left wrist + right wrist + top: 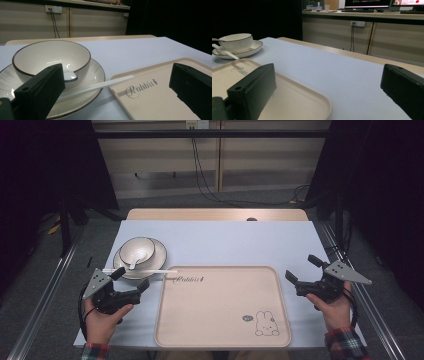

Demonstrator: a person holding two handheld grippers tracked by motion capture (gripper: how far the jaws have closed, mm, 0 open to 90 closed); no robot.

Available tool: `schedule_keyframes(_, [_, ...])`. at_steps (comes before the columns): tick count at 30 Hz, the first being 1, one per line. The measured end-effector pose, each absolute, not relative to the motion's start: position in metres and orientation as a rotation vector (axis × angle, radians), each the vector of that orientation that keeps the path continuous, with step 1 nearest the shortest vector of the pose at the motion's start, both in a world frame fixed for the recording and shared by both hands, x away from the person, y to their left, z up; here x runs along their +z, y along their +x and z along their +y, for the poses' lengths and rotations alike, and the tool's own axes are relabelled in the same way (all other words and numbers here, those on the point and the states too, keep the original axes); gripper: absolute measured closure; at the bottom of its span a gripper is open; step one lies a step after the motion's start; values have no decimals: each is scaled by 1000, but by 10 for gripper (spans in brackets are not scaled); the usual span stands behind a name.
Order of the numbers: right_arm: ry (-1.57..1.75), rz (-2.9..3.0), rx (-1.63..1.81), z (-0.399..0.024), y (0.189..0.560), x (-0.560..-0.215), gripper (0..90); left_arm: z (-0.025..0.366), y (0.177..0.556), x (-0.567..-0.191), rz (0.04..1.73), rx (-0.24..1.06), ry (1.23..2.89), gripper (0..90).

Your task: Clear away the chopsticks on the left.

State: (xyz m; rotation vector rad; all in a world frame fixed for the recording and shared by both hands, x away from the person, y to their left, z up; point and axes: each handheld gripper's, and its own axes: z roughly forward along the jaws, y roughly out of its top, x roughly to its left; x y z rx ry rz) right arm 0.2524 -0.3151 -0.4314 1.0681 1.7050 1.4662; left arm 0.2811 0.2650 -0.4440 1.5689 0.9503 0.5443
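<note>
A: Bowl position?
B: Cream bowl [136, 249] with dark rim, far left on the table [225, 240], sitting upright on a ribbed plate [156, 261]. Spoon [68, 76] resting inside the bowl.

A: Chopsticks?
B: White pair [150, 270], lying across the plate's near edge, tips reaching over the tray's far-left corner.

A: Tray?
B: Beige tray [220, 305], centre near, just right of the plate. "Rabbit" lettering at far left, rabbit drawing at near right.

A: Left gripper?
B: Left gripper [131, 283] just near the plate, jaws spread wide, gripping nothing, pointed toward the bowl and the tray's corner. Not touching either.

A: Right one?
B: Right gripper [302, 270] just off the tray's right edge, jaws spread wide too, nothing between them. Well apart from the bowl.

A: Background?
B: Wall socket [53, 9] with cables, wood panelling beyond the table.
</note>
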Motion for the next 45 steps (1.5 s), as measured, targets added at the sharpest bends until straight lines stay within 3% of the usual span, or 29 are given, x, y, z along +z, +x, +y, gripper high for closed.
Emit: schedule_keyframes(45, [1083,1714,1461,-314,251,-431,0,216,313,-426,827,479,1800,30])
